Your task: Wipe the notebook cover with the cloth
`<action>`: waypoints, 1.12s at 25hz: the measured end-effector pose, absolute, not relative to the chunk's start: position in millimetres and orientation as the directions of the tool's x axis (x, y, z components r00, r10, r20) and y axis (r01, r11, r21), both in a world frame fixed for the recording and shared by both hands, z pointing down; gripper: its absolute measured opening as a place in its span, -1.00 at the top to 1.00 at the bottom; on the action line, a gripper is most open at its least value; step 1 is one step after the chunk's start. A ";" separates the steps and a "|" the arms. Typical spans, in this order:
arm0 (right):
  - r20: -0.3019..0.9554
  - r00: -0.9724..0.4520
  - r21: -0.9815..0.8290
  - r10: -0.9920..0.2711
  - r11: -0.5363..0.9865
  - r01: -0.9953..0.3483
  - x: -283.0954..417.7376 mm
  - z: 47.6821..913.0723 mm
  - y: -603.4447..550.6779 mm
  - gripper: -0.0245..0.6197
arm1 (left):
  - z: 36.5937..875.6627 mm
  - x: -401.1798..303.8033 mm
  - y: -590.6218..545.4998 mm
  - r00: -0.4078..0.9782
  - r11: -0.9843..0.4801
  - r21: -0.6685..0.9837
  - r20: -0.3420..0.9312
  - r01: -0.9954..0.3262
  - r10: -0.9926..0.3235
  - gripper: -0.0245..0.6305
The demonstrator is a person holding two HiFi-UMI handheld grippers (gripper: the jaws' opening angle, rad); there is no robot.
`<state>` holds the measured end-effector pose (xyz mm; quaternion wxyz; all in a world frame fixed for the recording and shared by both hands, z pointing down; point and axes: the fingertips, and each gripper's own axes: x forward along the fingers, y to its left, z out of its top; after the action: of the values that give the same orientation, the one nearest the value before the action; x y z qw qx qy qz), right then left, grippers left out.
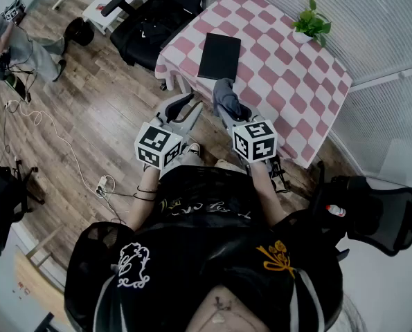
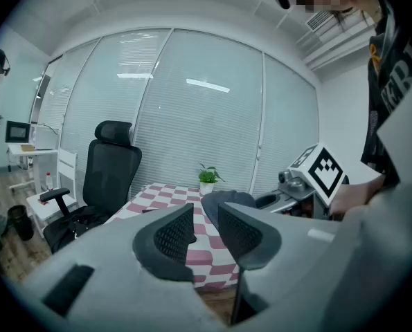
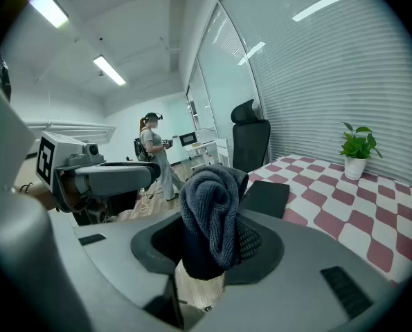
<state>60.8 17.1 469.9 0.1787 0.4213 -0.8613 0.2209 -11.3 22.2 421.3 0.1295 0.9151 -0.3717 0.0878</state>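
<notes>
A black notebook (image 1: 219, 55) lies shut on the pink-and-white checkered table (image 1: 289, 81), near its left edge. My right gripper (image 1: 228, 108) is shut on a bunched grey cloth (image 1: 225, 94), held just off the table's near edge, short of the notebook. In the right gripper view the cloth (image 3: 209, 206) stands up between the jaws of the right gripper (image 3: 212, 235), and the notebook (image 3: 266, 198) lies beyond it. My left gripper (image 1: 183, 111) hovers beside it over the floor. In its own view the left gripper (image 2: 202, 216) is open a little and holds nothing.
A small potted plant (image 1: 309, 23) stands at the table's far corner. A black office chair (image 1: 147, 23) is at the table's left and another chair (image 1: 379, 213) at my right. Cables (image 1: 46, 130) run over the wooden floor. A person (image 3: 152, 151) stands across the room.
</notes>
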 end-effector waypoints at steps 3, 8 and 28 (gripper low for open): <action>0.491 -0.564 -0.203 -0.663 0.543 -0.815 69.6 468.0 14.2 0.58 | 419.4 -3.3 18.9 0.722 -0.705 0.165 0.232 -0.689 -0.652 0.56; 0.476 -0.558 -0.221 -0.680 0.521 -0.824 64.0 470.8 6.3 0.58 | 422.7 -9.1 11.6 0.729 -0.717 0.154 0.245 -0.680 -0.639 0.56; 0.542 -0.485 -0.249 -0.686 0.420 -0.873 51.7 490.1 -21.0 0.58 | 441.4 -31.5 -19.9 0.765 -0.748 0.192 0.291 -0.635 -0.575 0.56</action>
<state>51.7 -21.0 490.1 0.1821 0.4736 -0.8228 0.2560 -31.5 -19.9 441.4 0.1412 0.9287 -0.3257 0.1071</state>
